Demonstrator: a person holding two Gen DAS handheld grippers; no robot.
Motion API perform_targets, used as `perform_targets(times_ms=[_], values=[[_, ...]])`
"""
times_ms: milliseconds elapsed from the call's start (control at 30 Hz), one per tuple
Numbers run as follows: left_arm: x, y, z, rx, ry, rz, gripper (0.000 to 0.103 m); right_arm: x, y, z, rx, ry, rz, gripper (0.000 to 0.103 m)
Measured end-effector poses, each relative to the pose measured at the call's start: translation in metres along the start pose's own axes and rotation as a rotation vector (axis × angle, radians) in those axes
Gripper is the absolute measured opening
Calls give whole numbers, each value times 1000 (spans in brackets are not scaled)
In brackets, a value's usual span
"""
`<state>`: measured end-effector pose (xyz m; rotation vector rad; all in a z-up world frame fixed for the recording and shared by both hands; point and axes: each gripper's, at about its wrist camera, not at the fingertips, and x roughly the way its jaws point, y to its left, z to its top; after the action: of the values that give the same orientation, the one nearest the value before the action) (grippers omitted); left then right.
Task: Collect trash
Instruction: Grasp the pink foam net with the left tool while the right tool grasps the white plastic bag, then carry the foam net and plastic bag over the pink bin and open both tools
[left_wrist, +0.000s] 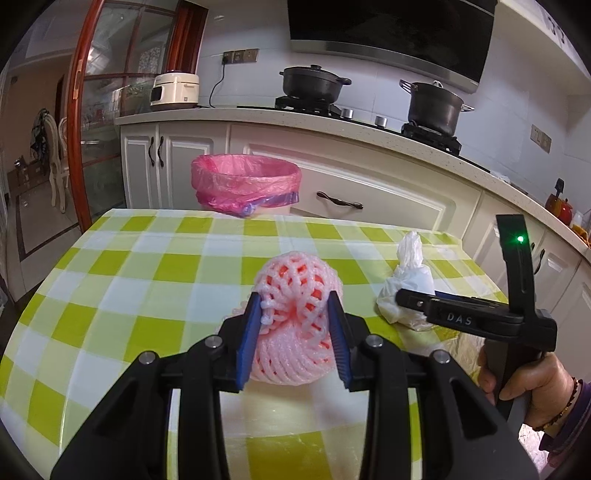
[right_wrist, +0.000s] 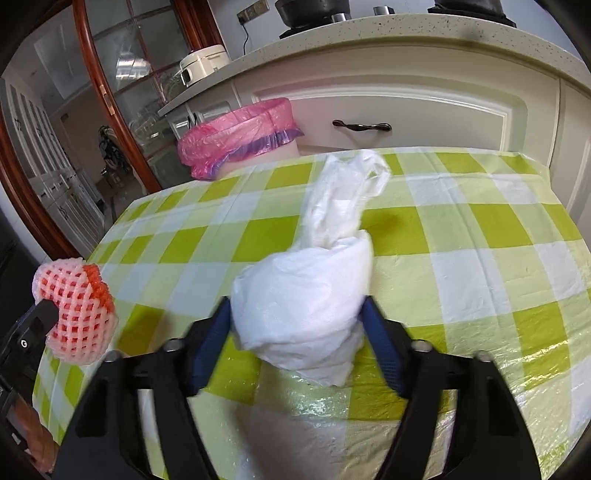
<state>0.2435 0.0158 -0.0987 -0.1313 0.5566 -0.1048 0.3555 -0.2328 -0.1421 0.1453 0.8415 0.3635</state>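
Our left claw (left_wrist: 294, 306) is clenched on a pink foam fruit net with an orange core showing through its mesh (left_wrist: 293, 321); both blue pads (left_wrist: 248, 339) press into its sides, and the net is held above the worktop covered in a green, pale and white chequered plastic cloth (left_wrist: 122, 280). From the right wrist view the same net (right_wrist: 74, 314) appears at the left edge, just past the black body of the left claw.

Our right claw (right_wrist: 299, 314) straddles a crumpled white plastic bag with a twisted neck (right_wrist: 306, 299). The bag sits on the chequered cloth (right_wrist: 480, 236), its neck standing up and leaning away from us. The blue pads (right_wrist: 214, 343) lie right against both flanks of the bag; whether they press in or only touch, we cannot tell. In the left wrist view the right claw (left_wrist: 397, 295) reaches the same bag (left_wrist: 406, 288) from the right, a hand (left_wrist: 524, 376) with a beaded bracelet wrapped around its handle.

Beyond the far edge of the worktop stands a round bin lined with a pink plastic bag (left_wrist: 245, 181), in front of cream cabinet doors (left_wrist: 351, 184). Two dark pots (left_wrist: 314, 81) sit on the hob behind.
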Motion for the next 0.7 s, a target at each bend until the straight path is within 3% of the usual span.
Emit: perform_targets(times_ms=[167, 433, 700], values=[[-6, 5, 4, -17, -20, 4, 35, -8, 4, -2, -18, -2, 13, 46], [-28, 5, 13, -22, -70, 5, 35, -51, 34, -1, -85, -80, 91, 45], [-53, 7, 39, -5, -138, 6, 36, -92, 67, 21, -165, -177, 143, 45]])
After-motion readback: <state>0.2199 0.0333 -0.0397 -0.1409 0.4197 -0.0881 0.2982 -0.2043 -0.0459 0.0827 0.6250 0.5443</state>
